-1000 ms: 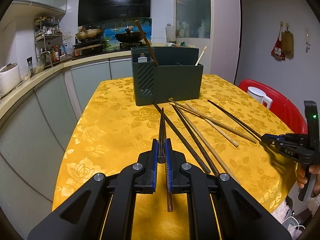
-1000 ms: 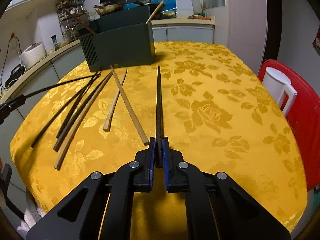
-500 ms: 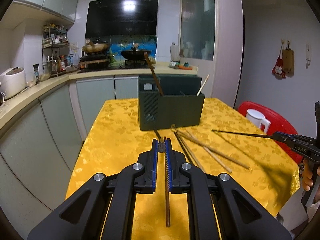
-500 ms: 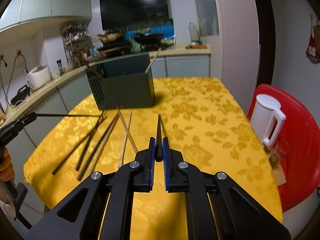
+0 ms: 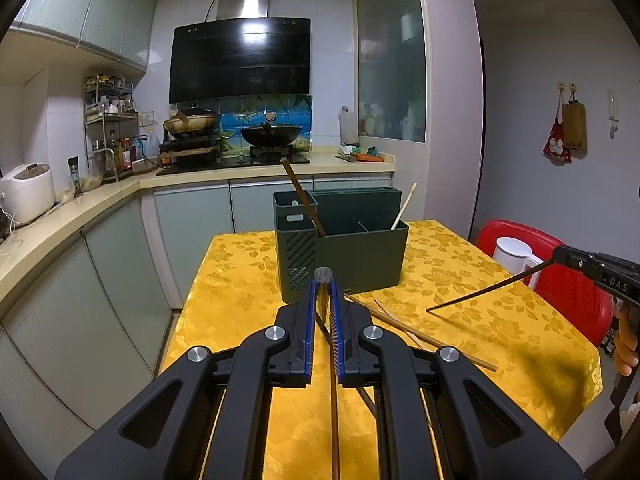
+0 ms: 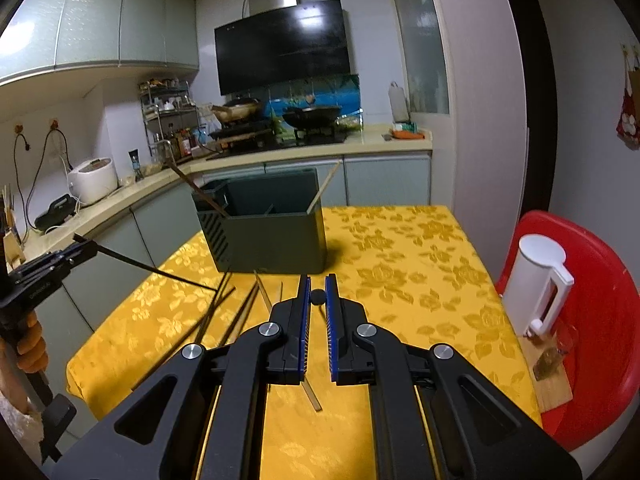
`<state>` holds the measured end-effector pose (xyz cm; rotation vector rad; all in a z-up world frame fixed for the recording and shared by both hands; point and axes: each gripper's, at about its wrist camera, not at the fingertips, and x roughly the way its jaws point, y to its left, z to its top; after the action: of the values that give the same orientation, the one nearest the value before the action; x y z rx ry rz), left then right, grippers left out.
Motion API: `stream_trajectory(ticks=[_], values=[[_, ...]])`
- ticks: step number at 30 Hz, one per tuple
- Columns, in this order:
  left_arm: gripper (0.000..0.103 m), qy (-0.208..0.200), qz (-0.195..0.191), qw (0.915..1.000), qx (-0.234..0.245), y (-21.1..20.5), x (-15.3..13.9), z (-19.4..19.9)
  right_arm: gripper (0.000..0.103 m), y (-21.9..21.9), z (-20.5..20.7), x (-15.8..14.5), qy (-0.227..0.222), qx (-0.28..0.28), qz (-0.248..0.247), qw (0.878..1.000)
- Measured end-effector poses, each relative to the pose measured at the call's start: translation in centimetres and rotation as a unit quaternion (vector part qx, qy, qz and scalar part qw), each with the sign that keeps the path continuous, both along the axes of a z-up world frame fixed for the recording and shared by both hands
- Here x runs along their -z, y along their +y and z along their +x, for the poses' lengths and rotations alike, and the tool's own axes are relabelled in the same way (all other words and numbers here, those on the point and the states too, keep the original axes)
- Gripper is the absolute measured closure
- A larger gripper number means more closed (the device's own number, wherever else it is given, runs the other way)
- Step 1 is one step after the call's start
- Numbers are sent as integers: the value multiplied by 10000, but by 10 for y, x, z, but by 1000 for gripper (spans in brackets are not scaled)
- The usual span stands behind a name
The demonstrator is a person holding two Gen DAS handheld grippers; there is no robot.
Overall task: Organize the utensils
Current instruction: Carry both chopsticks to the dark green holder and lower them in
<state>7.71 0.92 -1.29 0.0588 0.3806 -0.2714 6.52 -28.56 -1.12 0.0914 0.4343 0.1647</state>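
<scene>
My left gripper (image 5: pixel 322 294) is shut on a dark brown chopstick (image 5: pixel 322 275), seen end-on and held above the yellow table (image 5: pixel 240 280). In the right wrist view the same gripper (image 6: pixel 86 246) holds that chopstick (image 6: pixel 160 272) slanting down to the right. My right gripper (image 6: pixel 318 294) is shut on a black chopstick (image 6: pixel 318 297), also seen end-on; in the left wrist view this gripper (image 5: pixel 560 254) carries the chopstick (image 5: pixel 480 290) at the right. A dark green utensil holder (image 5: pixel 352 256) stands ahead with a brown chopstick (image 5: pixel 300 196) and a pale one (image 5: pixel 404 206) in it. Several loose chopsticks (image 6: pixel 224 316) lie in front of it.
A white jug (image 6: pixel 536 284) stands on a red stool (image 6: pixel 592 320) right of the table. Kitchen counter (image 5: pixel 80 208) with a rice cooker (image 5: pixel 28 196) runs along the left and back. A hand (image 6: pixel 30 340) grips the left tool's handle.
Both grippers have risen and tipped upward, lifting their chopsticks off the table. The holder now sits lower and farther in both views.
</scene>
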Motion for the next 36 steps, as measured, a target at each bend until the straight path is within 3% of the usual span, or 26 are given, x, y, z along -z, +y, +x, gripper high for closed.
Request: stream_trajectory(ticks=[21,27,36], values=[[96,-80,242,9994,242,-23,-33,33,95,6,66,-46,66,-179,221,9996],[96,-104,288,9987,398,-32,-53,44,95,6,85,-61,125,-272,274,9992],[96,-326,278,9972,617,-52,-100,66,95,15,108,-108,-224,-326,148,9991]])
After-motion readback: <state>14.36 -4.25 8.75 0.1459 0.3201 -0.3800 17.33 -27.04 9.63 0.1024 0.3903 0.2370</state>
